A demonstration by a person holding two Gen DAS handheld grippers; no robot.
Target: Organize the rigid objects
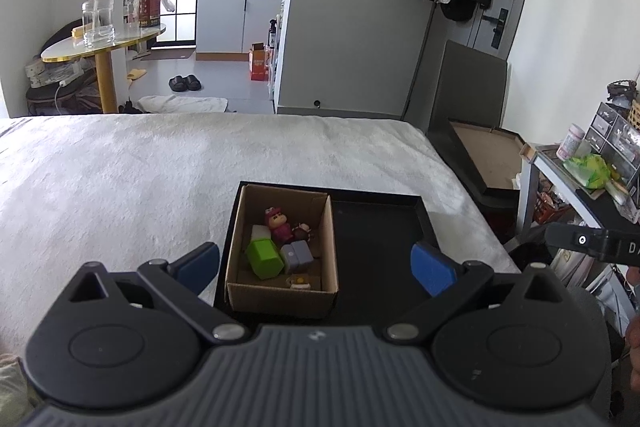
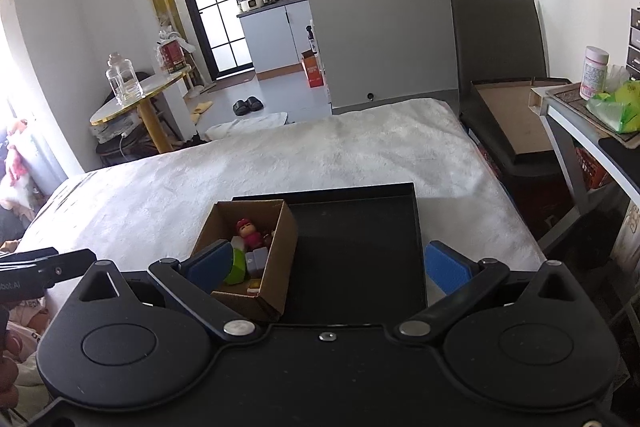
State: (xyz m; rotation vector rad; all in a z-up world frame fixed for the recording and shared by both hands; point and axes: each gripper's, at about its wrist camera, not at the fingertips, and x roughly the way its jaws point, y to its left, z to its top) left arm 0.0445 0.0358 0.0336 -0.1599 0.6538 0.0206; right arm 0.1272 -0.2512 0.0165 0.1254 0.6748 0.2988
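- We've got both grippers hovering above the bed — left gripper [image 1: 316, 263] with its blue pads spread wide and nothing between them, right gripper [image 2: 326, 267] just the same, wide apart and empty.
- Below us the cardboard box [image 1: 280, 291] sits in the left part of the black tray [image 1: 376, 227], the tray resting on the white blanket [image 1: 140, 179].
- The small toys are all inside the box: a red figure [image 1: 278, 223], a green block [image 1: 262, 259], a grey block [image 1: 298, 254], a tiny brown figure [image 1: 303, 229] and a little yellow piece [image 1: 299, 281] near the front wall.
- The rest of the tray looks bare, and we spot no loose toy on the blanket.
- So which step is this? It fits toys waiting to be taken out and laid across the tray — or toys gathered in, job about closed. We can't settle it from here.
- Any reach into the box calls for a narrow, careful descent; the pieces lie packed against each other.
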